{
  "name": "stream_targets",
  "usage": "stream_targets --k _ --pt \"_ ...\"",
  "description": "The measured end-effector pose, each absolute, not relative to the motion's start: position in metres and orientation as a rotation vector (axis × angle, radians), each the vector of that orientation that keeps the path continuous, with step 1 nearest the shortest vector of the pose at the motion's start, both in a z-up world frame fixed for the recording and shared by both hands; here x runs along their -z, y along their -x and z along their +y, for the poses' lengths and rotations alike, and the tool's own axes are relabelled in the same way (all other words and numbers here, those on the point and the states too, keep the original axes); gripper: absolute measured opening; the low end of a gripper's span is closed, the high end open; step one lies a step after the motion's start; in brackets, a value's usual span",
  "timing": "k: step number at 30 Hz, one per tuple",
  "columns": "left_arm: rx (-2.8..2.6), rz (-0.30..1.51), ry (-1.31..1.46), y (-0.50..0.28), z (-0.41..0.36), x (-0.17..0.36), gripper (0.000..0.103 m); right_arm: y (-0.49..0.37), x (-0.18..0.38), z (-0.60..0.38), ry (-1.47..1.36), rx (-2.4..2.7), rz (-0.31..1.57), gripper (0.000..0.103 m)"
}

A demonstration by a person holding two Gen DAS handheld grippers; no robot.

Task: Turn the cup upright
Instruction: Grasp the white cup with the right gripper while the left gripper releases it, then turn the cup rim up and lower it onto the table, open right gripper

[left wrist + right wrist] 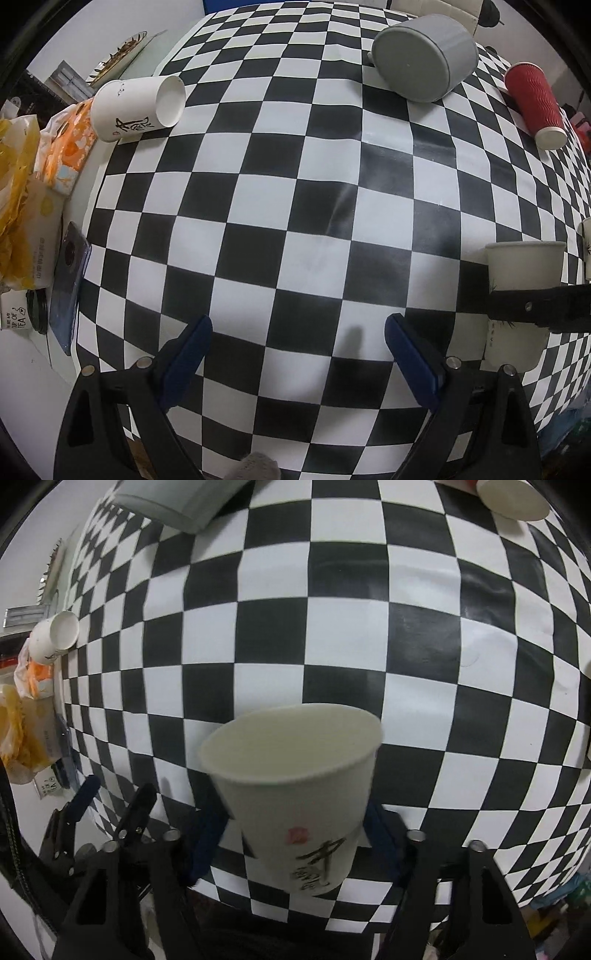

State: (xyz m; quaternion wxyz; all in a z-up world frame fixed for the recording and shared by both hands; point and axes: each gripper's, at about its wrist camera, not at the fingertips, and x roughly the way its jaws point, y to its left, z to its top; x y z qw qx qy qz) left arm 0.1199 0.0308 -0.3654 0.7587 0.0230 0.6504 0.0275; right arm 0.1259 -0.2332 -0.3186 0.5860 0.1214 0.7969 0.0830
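**Cup upright in right tool**

Checkered counter [295,221] under both tools. Paper cup [295,775] sits between right tool [295,834] fingers, clamped, axis roughly vertical, mouth up, base apparently near counter. Left tool [297,354] beside cup, wide open, empty.

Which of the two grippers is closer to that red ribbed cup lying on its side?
Right, I'd judge. The right gripper, holding a white paper cup, sits on the same side of the checkered cloth as the red cup. The left gripper is open, farther across.
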Motion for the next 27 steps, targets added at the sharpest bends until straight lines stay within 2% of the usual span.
stream_targets --k 5,12,17,22,27 --pt "-0.047 1.418 -0.055 -0.122 0.028 0.365 0.096 -0.127 0.302 -0.243 -0.341 -0.192 1.715 0.066" --pt "-0.067 1.418 -0.045 -0.133 0.032 0.374 0.095 -0.142 0.271 -0.253 -0.380 -0.193 1.331 0.066" --pt "-0.095 1.431 -0.037 -0.135 0.040 0.387 0.095 -0.136 0.264 -0.242 -0.296 -0.195 1.066 0.066" --pt "-0.114 1.423 -0.033 -0.126 0.054 0.393 0.095 -0.113 0.271 -0.220 -0.178 -0.181 0.978 0.066" --pt "-0.129 1.393 -0.032 -0.107 0.067 0.388 0.095 -0.098 0.275 -0.216 -0.151 -0.180 1.054 0.068"
